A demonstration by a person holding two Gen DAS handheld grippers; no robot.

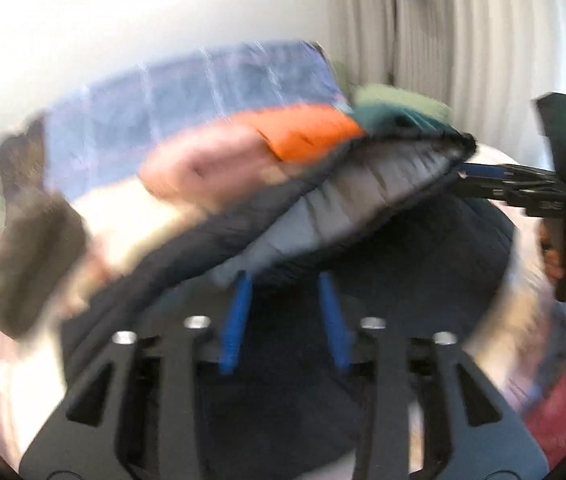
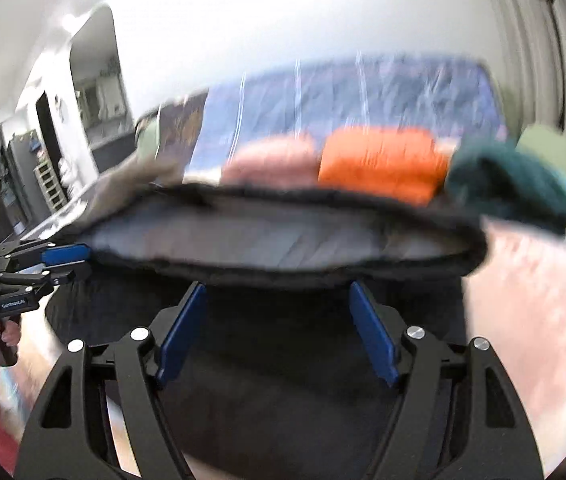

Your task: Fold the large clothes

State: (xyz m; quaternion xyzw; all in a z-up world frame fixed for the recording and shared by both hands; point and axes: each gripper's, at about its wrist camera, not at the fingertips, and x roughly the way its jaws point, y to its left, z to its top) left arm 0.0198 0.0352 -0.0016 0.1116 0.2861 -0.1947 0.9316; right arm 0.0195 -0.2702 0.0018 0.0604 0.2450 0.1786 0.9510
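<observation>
A large dark quilted jacket (image 1: 363,200) with grey lining lies in front of me, one flap (image 2: 283,240) lifted so that the lining faces me. My left gripper (image 1: 284,278) stands with its blue fingers (image 1: 239,320) apart, dark fabric between them and the flap's edge across their tips. From the right wrist view, the left gripper (image 2: 79,264) sits at the flap's left corner. My right gripper (image 2: 277,286) is wide open just under the flap's near edge. In the left wrist view the right gripper (image 1: 467,172) meets the flap's right end. Both views are blurred.
Behind the jacket lie an orange garment (image 2: 379,160), a pink one (image 2: 271,160) and a dark teal one (image 2: 511,188), with a blue patterned cover (image 2: 363,96) beyond. A hand (image 1: 563,248) with a red sleeve holds the right gripper. Pale curtains (image 1: 463,40) hang at the back right.
</observation>
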